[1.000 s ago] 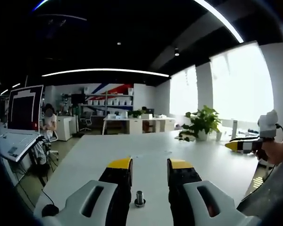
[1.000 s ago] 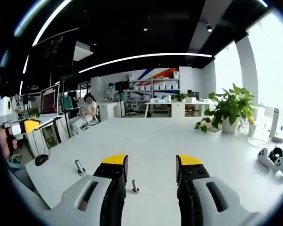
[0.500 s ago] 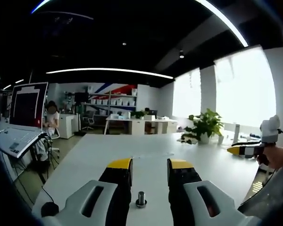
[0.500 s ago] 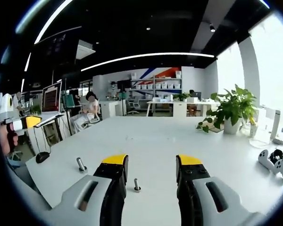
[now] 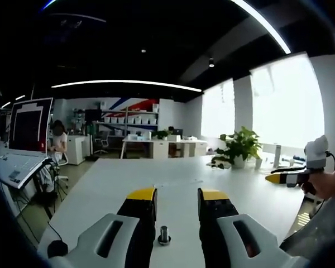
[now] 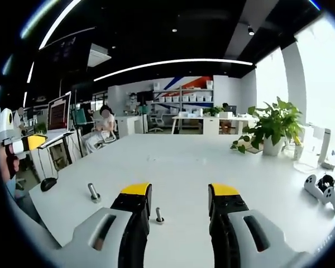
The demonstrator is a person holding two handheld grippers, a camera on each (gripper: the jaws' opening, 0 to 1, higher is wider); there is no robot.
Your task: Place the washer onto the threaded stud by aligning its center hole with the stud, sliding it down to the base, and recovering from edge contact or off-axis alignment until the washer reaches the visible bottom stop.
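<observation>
Both grippers, left [image 5: 177, 196] and right [image 6: 180, 192], are hovering with jaws parted and empty over the surface [image 6: 178, 162], each framing a stud [image 5: 164, 235] [image 6: 158, 215]; no washer discernible, so approach is just starting

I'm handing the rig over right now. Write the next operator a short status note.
Left gripper: open, empty, a stud upright on the white table between its jaws.
Right gripper: open, empty, a thinner stud just inside its left jaw; another stud stands farther left.
The washer can't be made out as a separate part.
Done: nothing gripped.
Left: find the washer, pick it up, align it over the stud, slide it to the base.
</observation>
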